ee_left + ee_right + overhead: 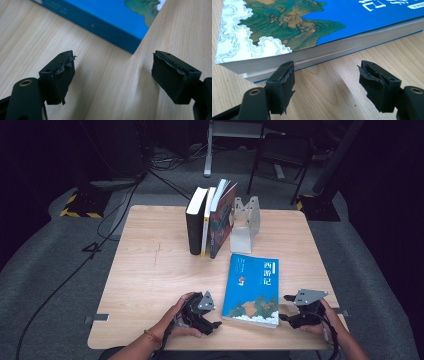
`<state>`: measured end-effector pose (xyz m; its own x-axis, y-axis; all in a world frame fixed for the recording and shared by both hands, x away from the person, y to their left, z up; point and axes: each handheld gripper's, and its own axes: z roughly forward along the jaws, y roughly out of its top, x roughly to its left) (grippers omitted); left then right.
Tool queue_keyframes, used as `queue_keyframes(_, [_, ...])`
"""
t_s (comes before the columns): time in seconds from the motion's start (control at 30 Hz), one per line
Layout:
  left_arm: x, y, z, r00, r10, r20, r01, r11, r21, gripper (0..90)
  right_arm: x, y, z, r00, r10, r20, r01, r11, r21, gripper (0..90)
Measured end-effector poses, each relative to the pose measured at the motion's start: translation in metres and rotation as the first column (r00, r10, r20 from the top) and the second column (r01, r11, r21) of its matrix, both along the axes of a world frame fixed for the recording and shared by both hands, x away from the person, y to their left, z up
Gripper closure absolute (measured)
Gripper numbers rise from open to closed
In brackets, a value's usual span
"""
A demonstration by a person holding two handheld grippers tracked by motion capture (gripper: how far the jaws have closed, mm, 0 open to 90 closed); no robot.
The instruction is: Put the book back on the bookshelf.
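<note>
**Near the table's front edge, a book between two spread grippers**

On the wooden table (150, 270), the blue book (252, 287) lies flat, cover up. Left gripper (216, 324) sits just beside its spine side, jaws wide with nothing between them. Right gripper (285, 307) faces the page edge, jaws wide too, one pad (283, 85) close under the book's corner.

Blue book (252, 287) with landscape cover lies flat, face up, on the table's near right part; closed
</note>
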<state>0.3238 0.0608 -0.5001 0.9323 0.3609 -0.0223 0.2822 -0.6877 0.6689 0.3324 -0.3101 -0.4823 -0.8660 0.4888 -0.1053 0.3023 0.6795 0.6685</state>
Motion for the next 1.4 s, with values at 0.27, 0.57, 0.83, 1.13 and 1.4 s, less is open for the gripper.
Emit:
queue_keyframes(0.27, [0.001, -0.015, -0.001, 0.9998, 0.005, 0.019, -0.005, 1.0, 0.001, 17.2, 0.001, -0.004, 0.001, 1.0, 0.0, 0.006, 0.0, 0.999, 0.034, 30.6])
queue_keyframes(0.57, [0.01, -0.014, -0.002, 0.9993, 0.027, 0.028, -0.027, 0.9996, -0.006, 15.1, 0.005, -0.004, -0.001, 1.0, -0.004, -0.008, 0.004, 0.999, 0.033, 29.8])
queue_keyframes(0.83, [0.018, -0.004, -0.001, 0.9994, 0.028, 0.022, -0.028, 0.9996, 0.008, 14.9, 0.004, 0.001, 0.001, 1.0, 0.005, 0.003, -0.005, 0.999, 0.04, 32.0])
queue_keyframes(1.13, [0.03, 0.011, -0.001, 0.997, 0.078, 0.004, -0.078, 0.9969, 0.008, 14.8, 0.004, 0.018, 0.001, 0.9993, 0.037, 0.006, -0.037, 0.999, 0.029, 30.4])
queue_keyframes(1.4, [0.032, 0.015, 0.0, 0.9953, 0.096, 0.013, -0.096, 0.9953, 0.014, 15.0, 0.005, 0.022, 0.003, 0.9994, 0.01, 0.033, -0.011, 0.999, 0.044, 30.0])
